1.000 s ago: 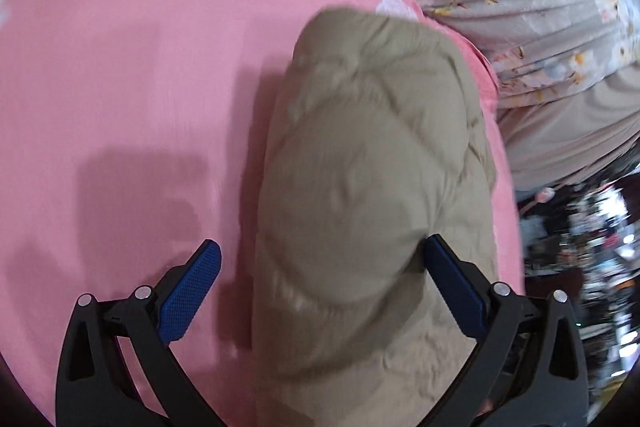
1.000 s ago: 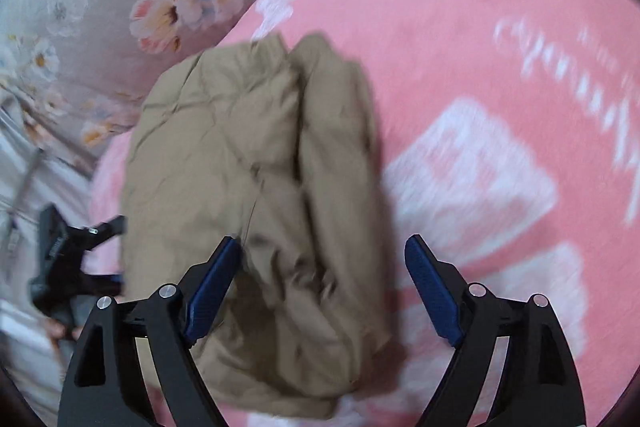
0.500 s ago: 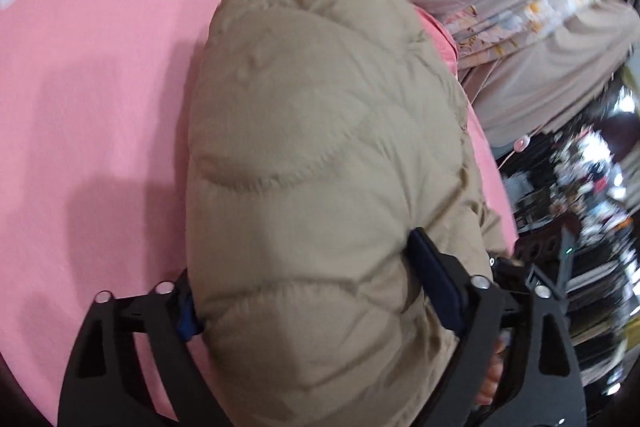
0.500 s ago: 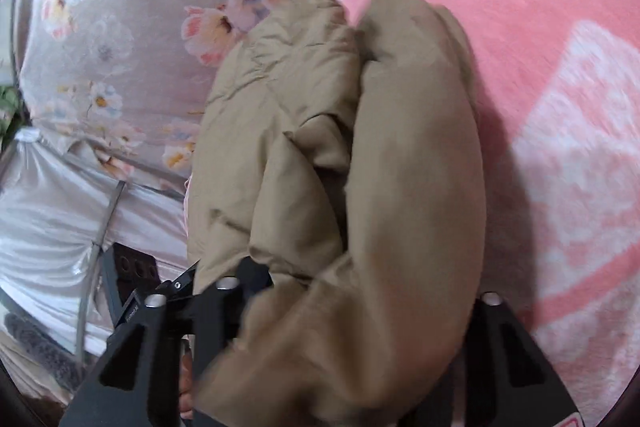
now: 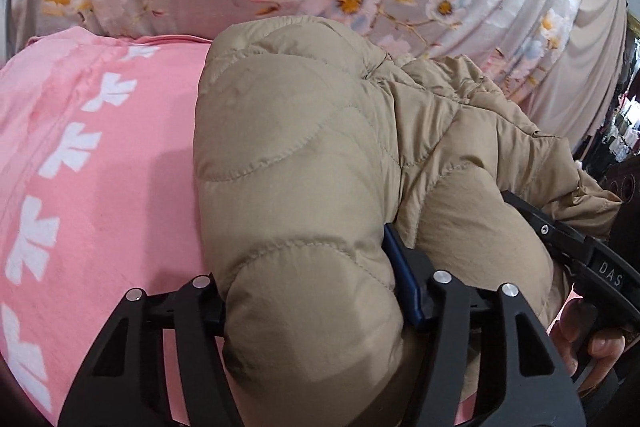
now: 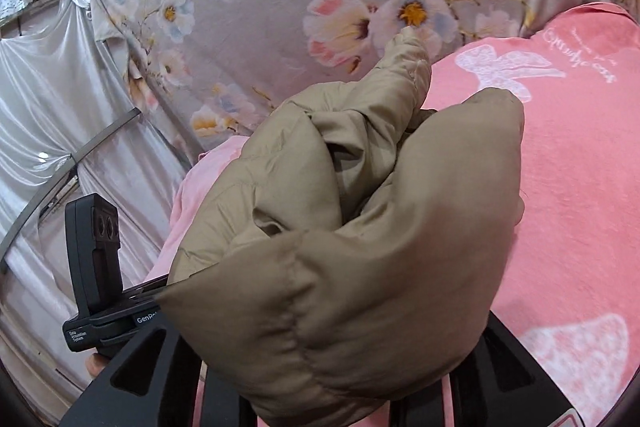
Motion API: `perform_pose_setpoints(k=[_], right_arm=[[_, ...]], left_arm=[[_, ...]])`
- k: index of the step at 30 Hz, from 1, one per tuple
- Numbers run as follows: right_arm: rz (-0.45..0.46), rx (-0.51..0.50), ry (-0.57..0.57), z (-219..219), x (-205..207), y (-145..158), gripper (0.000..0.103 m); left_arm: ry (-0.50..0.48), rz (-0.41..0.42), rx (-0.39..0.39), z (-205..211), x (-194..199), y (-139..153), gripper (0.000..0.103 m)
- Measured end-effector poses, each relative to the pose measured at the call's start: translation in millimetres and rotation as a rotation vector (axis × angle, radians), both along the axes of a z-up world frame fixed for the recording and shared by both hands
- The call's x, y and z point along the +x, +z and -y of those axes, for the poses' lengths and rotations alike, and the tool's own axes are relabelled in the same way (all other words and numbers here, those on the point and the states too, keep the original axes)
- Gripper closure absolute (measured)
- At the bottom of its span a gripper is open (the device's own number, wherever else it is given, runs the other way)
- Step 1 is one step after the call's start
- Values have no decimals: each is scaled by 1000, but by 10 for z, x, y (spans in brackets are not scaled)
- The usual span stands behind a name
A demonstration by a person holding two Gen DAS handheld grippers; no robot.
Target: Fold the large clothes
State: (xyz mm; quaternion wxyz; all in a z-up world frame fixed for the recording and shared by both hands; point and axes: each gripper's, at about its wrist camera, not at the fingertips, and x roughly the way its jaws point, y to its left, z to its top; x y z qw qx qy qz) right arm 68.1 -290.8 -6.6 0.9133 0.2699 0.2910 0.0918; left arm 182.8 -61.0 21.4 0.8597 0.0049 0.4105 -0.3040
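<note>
A: Where is the jacket (image 5: 304, 187)?

B: It is a tan quilted jacket, bunched into a thick roll above a pink blanket (image 5: 100, 187) with white shapes printed on it. Both claws have hold of it.

A: How is the left claw (image 5: 316, 291) set?

B: Its jaws have just been closing, and one puffy fold sits clamped between them; the blue pad (image 5: 404, 287) presses into the fabric on one side.

A: And the right claw (image 6: 340, 367)?

B: Its jaws have just been closing too, clenched on the other end of the roll. The padding hides its tips.

A: What lies around?

B: Grey cloth with flowers (image 6: 280, 7) rises behind the blanket. A hand (image 5: 588, 339) shows at the lower edge of the left view.
</note>
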Motion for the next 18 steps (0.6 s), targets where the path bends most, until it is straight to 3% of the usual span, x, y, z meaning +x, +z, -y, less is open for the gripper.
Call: perform_pose_setpoints(k=[18], right_arm=[[51, -53, 33, -300, 731, -127, 79]], left_arm=[[28, 131, 67, -226, 609, -19, 48]])
